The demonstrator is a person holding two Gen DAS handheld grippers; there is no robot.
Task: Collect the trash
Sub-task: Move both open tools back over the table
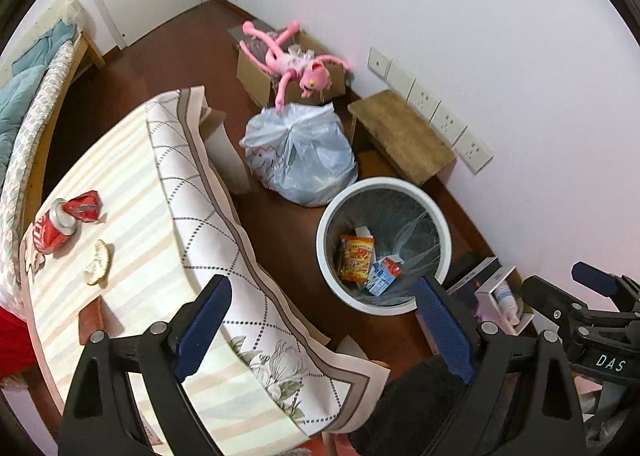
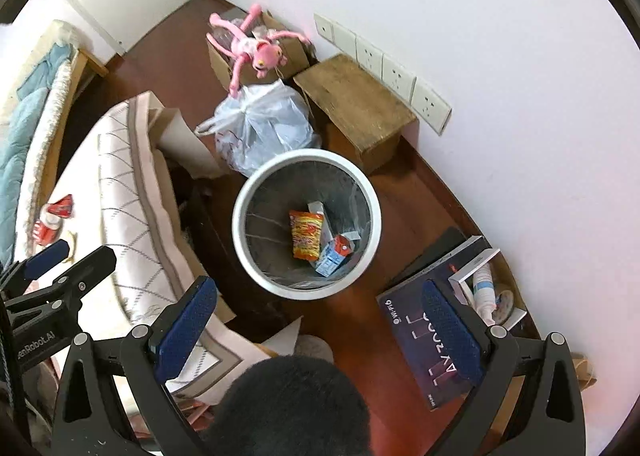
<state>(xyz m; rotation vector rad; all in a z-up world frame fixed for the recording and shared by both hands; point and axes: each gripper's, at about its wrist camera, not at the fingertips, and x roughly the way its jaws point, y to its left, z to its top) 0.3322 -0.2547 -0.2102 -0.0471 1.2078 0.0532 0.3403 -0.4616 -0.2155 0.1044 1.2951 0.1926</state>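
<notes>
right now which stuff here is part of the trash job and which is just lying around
Part of the job:
- cola can
- crushed can
- peel
- bin
- snack packet
- small carton

Lying about:
- pink toy
- plastic bag
- wooden stool
- dark box

A bin (image 2: 256, 256) stands on the floor (image 2: 420, 200) beside the table (image 1: 132, 192), holding a snack packet (image 2: 306, 234) and a small carton (image 2: 334, 254). Behind it sits a tied bag (image 2: 264, 124), then a box (image 2: 218, 56) with a plush toy (image 2: 256, 50) on top. On the table, near its far edge, a can (image 1: 52, 226) lies touching a crushed can (image 1: 84, 206), with a peel (image 1: 98, 262) just beside them.
</notes>
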